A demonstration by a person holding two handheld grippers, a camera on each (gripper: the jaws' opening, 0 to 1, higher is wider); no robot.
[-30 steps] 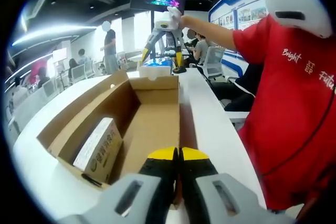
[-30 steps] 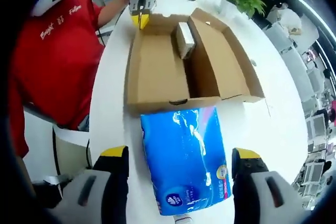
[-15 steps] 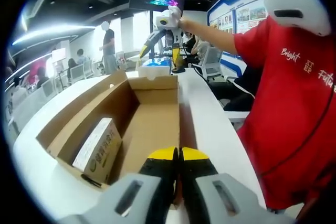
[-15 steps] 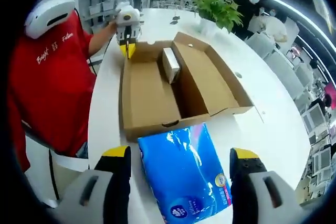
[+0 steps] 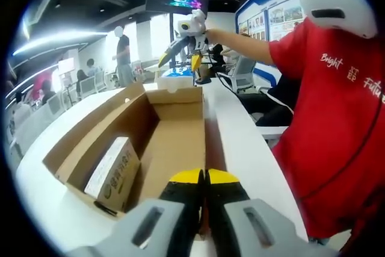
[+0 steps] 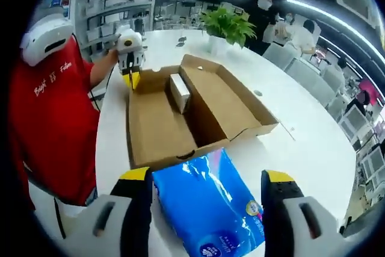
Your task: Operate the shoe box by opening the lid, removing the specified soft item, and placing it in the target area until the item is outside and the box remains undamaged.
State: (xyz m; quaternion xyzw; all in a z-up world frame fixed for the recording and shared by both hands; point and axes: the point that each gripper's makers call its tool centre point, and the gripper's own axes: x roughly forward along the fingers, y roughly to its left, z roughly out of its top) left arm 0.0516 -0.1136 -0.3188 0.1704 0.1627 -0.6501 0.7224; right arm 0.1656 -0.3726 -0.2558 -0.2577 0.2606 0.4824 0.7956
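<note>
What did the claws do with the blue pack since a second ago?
The right claw, open, rose away from the blue tissue pack, which stayed on the white table. The left claw stayed shut at the open shoe box. The small carton stayed inside.

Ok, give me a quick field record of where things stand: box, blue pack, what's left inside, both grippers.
shoe box: cardboard, lid open flat, on the white table
blue soft pack: outside the box, on the table by its near edge, between the open jaws of the right gripper, contact unclear
small carton: inside the box, against the wall
left gripper: jaws shut, empty, at the box's end
potted plant: on the table beyond the box
</note>
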